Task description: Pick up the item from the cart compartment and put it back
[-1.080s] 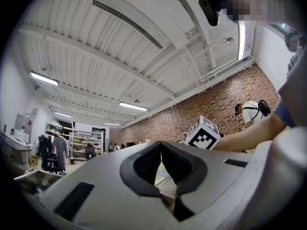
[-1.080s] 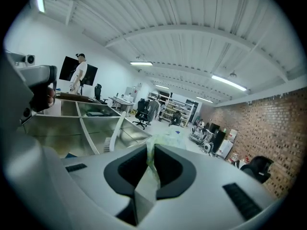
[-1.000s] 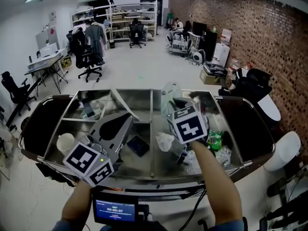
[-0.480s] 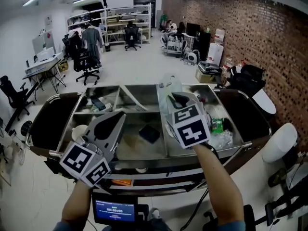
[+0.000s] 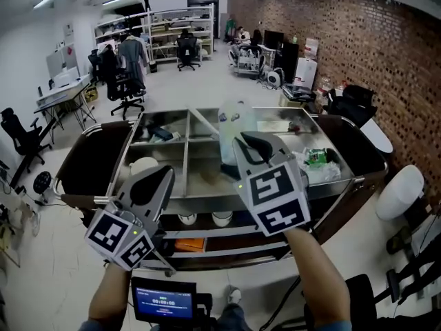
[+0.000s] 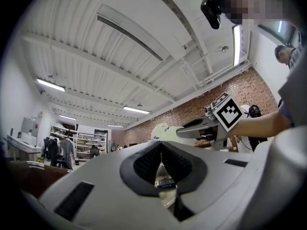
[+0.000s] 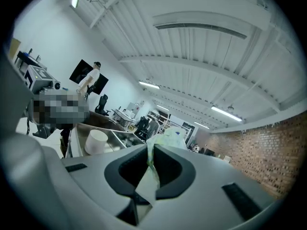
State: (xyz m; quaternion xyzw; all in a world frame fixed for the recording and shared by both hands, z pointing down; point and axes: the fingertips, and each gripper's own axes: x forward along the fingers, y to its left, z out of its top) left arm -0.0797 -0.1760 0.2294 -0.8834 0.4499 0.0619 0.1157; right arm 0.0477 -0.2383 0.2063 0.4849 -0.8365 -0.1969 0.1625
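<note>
Brick wall [image 5: 389, 47], office chairs [image 5: 126, 87], shelving [image 5: 172, 34]

Grey tongs [image 5: 167, 171], black-white marker cubes [image 5: 278, 200]

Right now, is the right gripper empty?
No: the right gripper has its fingers shut on a pale plastic bag.

Left gripper [image 6: 161, 148]: dark fingers [image 6: 145, 164] meet at the tips with only a thin slit below, nothing between them.

Beyond, to the right: right gripper [image 6: 178, 132] held about level, marker cube [image 6: 226, 113] on top, pale plastic bag [image 6: 162, 131] at its tip. Forearm [image 6: 261, 123] runs off right.

Background: brick wall [image 6: 240, 87], white ribbed ceiling [image 6: 120, 56], strip lights [image 6: 135, 109]. Shelving [image 6: 88, 143] and hanging clothes [image 6: 66, 150] far left.
</note>
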